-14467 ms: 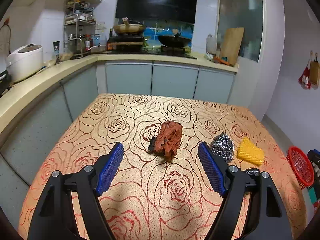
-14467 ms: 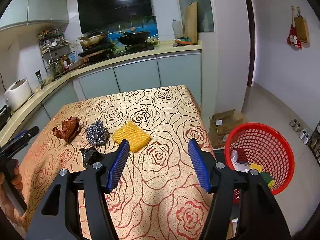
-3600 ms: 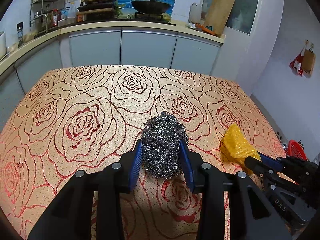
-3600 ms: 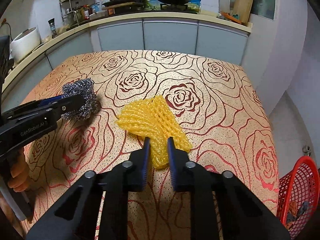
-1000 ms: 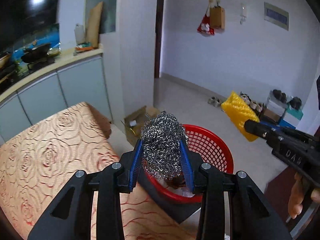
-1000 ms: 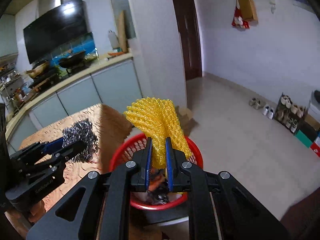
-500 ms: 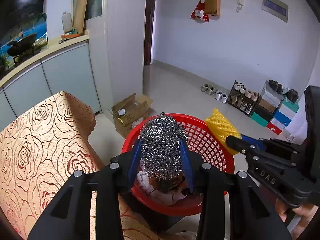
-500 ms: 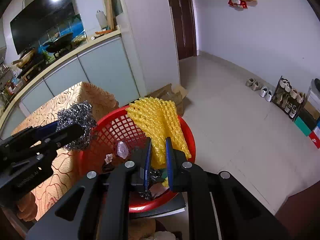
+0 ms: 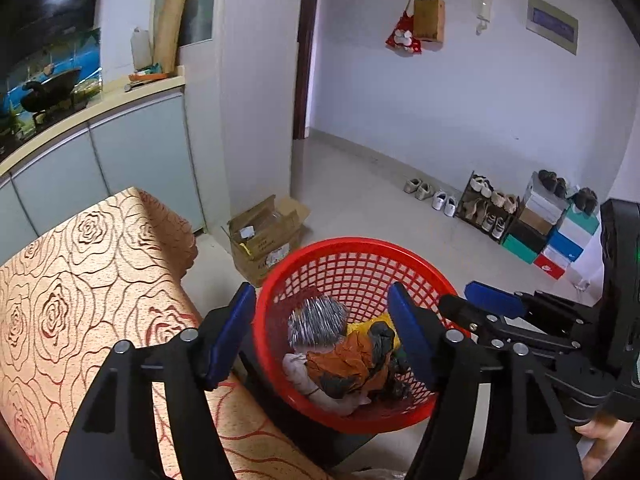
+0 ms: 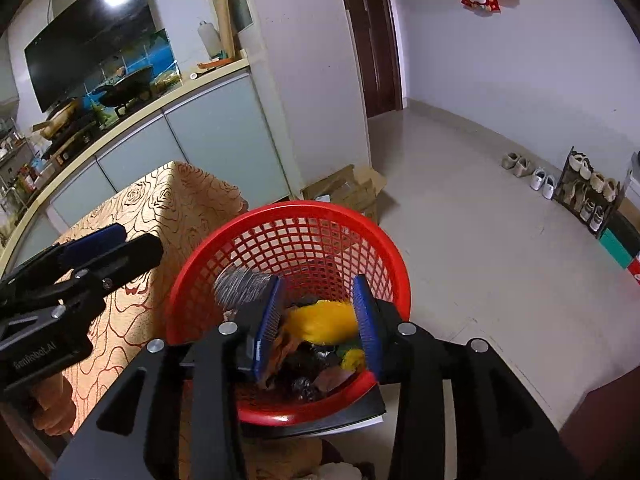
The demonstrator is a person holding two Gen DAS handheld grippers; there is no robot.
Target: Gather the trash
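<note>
1. Basket (image 9: 280, 272), red mesh, is sitting on the floor just off the corner of the rose-patterned tabletop (image 9: 72, 280), directly below both tools, so the drop line is running straight down from each one

2. The left hand-held gripper (image 9: 320, 332) is hovering over the basket mouth with its jaws opening and nothing between the blue pads; the steel wool scourer (image 9: 318, 320) is dropping free, blurred, toward the pile inside

3. The right hand-held gripper (image 10: 318, 316) is opening too; the yellow mesh scrubber (image 10: 322, 324) is showing blurred between its pads but appears already loose and lying on the other rubbish, its longer side running across the gap

4. An orange wrapper (image 9: 352, 360) and darker scraps are already filling the basket bottom

5. Both tools are pointing in from the near side of the rim, the left one closer to the tabletop edge, the right one nearer open floor

6. Room for pulling away is looking free upward and toward the floor side; the tabletop corner and a cardboard box (image 9: 264, 232) beyond the basket are bounding the other side
</note>
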